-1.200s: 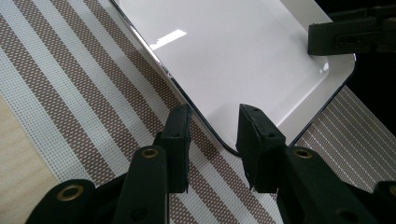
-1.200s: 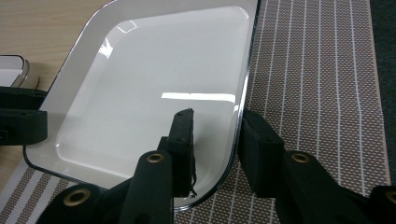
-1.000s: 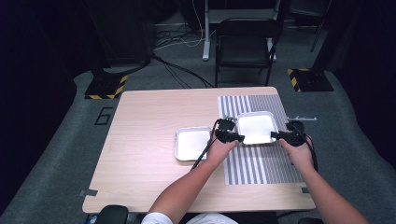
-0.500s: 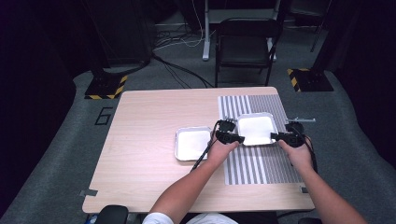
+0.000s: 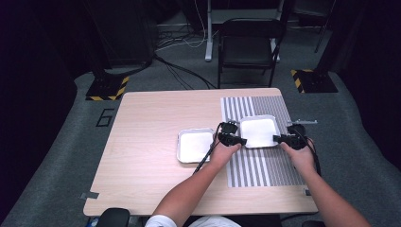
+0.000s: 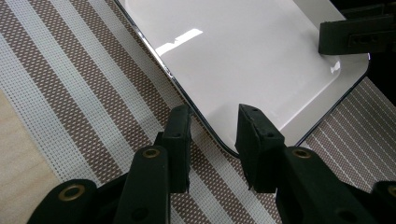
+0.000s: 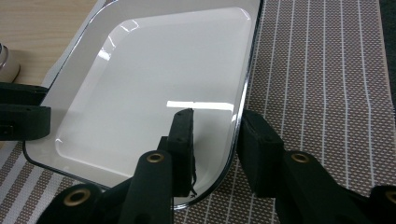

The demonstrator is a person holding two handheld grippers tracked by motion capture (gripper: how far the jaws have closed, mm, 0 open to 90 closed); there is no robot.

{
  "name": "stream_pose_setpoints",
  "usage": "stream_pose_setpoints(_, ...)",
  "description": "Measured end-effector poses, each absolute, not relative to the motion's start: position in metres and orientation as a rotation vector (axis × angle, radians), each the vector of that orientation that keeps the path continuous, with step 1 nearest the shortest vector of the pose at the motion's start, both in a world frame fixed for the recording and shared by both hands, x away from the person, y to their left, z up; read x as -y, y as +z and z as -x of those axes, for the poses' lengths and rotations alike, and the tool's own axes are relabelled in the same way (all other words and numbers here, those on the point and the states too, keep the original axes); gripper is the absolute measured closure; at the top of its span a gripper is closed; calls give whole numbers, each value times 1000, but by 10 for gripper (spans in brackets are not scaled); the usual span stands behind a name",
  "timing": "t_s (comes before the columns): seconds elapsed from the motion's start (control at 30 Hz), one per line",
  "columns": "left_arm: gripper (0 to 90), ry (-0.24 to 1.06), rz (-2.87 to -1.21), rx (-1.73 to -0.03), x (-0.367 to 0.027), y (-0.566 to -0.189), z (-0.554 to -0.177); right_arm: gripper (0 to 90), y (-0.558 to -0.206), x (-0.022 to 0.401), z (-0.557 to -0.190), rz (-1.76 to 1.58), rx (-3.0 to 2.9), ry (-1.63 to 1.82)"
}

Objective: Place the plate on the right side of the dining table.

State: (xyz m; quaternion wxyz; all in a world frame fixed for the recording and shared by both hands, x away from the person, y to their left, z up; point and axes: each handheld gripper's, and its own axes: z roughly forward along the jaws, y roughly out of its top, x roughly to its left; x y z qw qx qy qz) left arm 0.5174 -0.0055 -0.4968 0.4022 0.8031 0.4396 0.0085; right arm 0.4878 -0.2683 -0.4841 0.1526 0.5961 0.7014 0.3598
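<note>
On the striped mat (image 5: 265, 161), at the right half of the table (image 5: 151, 142), lies a white tray (image 5: 259, 131) with a dark metal rim. Both grippers stand at this tray, one on each side.

The left gripper (image 5: 232, 140) sits at the tray's left edge. Its own view shows one jaw outside the rim, over the mat (image 6: 93, 93), and the other jaw over the tray (image 6: 243, 56) floor, near a corner. The rim runs between them. The jaws are narrowly spread; whether the pads press the rim cannot be told from the frames.

The right gripper (image 5: 283, 139) sits at the tray's right edge. Its own view shows one jaw inside the tray (image 7: 154, 79), over the white floor, and the other jaw outside, over the mat (image 7: 322, 70). The rim passes between the jaws here also, with the same narrow gap. Contact with the rim cannot be confirmed.

Both grippers point inward, toward each other, across the tray. Each gripper view shows the opposite gripper's jaw at the far edge of the tray.

A second tray (image 5: 195, 145) lies on bare wood just left of the mat, beside the left hand (image 5: 225, 152).
</note>
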Motion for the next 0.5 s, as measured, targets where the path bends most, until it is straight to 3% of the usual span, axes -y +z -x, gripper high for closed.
stream_pose_setpoints(0.5,658,10,-2040,-1120,8,-502,-518,668,-494,270,-489,-1726,-2026,1007)
